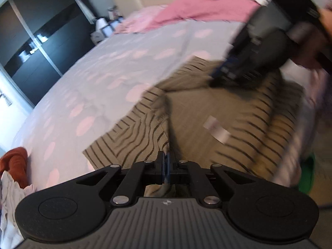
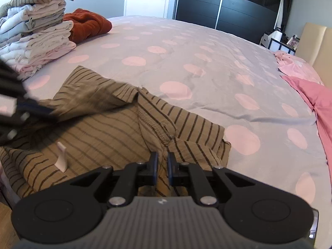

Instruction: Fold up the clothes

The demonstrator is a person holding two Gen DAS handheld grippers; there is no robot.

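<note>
A tan garment with dark stripes (image 1: pixel 207 108) (image 2: pixel 99 128) lies rumpled on the dotted bedcover, its inside and a white label (image 2: pixel 62 155) facing up. My left gripper (image 1: pixel 166 166) is shut, with a fold of the garment pinched at its tips. In the right wrist view it is a blurred dark shape (image 2: pixel 20 112) at the garment's left side. My right gripper (image 2: pixel 162 164) holds a ridge of striped cloth near a stitched seam, its jaws almost together. From the left wrist view it is blurred (image 1: pixel 220 76) over the garment's far part.
A tall stack of folded clothes (image 2: pixel 37 37) and a rust-coloured garment (image 2: pixel 87 25) sit at the bed's far left corner. A pink blanket (image 2: pixel 317 97) lies by the headboard. The lilac dotted bedcover (image 2: pixel 186 47) stretches beyond the garment. Dark wardrobe doors (image 2: pixel 228 6) stand behind.
</note>
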